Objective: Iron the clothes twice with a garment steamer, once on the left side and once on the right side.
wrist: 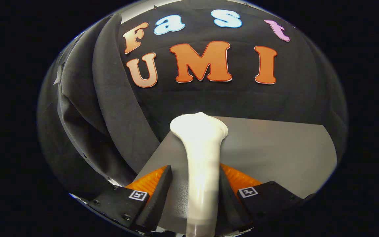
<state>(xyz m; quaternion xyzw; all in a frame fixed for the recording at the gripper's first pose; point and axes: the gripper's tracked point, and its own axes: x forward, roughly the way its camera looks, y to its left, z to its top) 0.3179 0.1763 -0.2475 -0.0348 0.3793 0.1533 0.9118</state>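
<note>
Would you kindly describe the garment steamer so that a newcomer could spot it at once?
Start at the grey tabletop in front of the black cloth wall. The tool reaches over it, and the garment steamer stands between its fingers, which look closed on the handle. It is the sole white thing: a slim handle flaring into a broad head.

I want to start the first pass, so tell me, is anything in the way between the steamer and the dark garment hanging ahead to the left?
Nothing visible is. The claw is shut on the white steamer, whose head points past the grey tabletop. The dark garment hangs beyond and to the left, with only open space between them.
</note>
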